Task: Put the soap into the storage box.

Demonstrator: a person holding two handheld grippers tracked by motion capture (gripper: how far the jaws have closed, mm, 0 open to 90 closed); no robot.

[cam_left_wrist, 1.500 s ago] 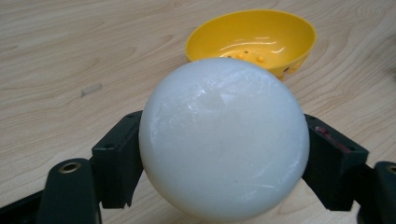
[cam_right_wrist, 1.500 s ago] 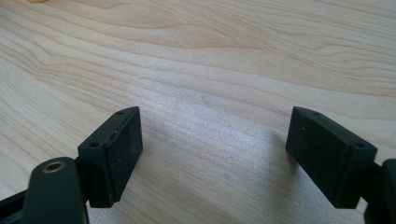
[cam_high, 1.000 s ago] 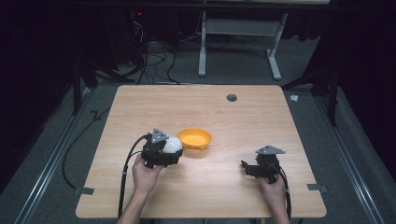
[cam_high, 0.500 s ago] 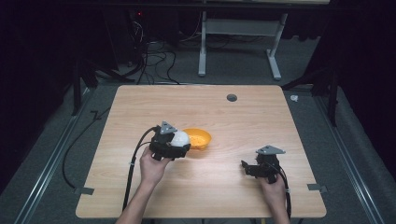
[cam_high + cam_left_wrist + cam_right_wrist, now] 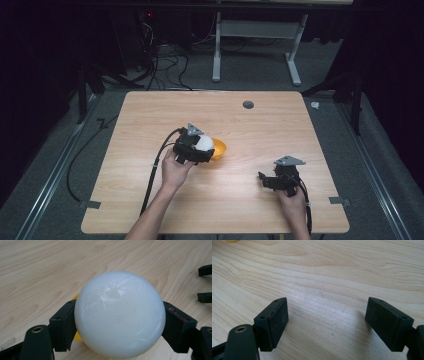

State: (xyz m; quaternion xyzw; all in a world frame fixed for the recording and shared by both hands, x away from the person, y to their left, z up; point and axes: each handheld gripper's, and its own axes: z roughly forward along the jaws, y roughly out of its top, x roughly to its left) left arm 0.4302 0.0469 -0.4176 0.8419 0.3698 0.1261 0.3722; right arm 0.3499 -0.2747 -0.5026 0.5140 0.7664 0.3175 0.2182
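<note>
Jaws of the left gripper (image 5: 199,148) clamp a white ball (image 5: 120,313) from both sides, just above the near rim of an orange bowl (image 5: 219,149) at the table's (image 5: 150,115) middle. Right gripper (image 5: 272,181) sits near the right front corner, jaws wide apart over bare wood.

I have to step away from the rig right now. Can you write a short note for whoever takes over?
Left gripper: shut on the white ball, held at the near edge of the orange bowl.
Right gripper: open, holding nothing, low over the table at the right.
Done: ball picked up and brought to the bowl.
Left, probably: lower the ball into the bowl, release.
</note>
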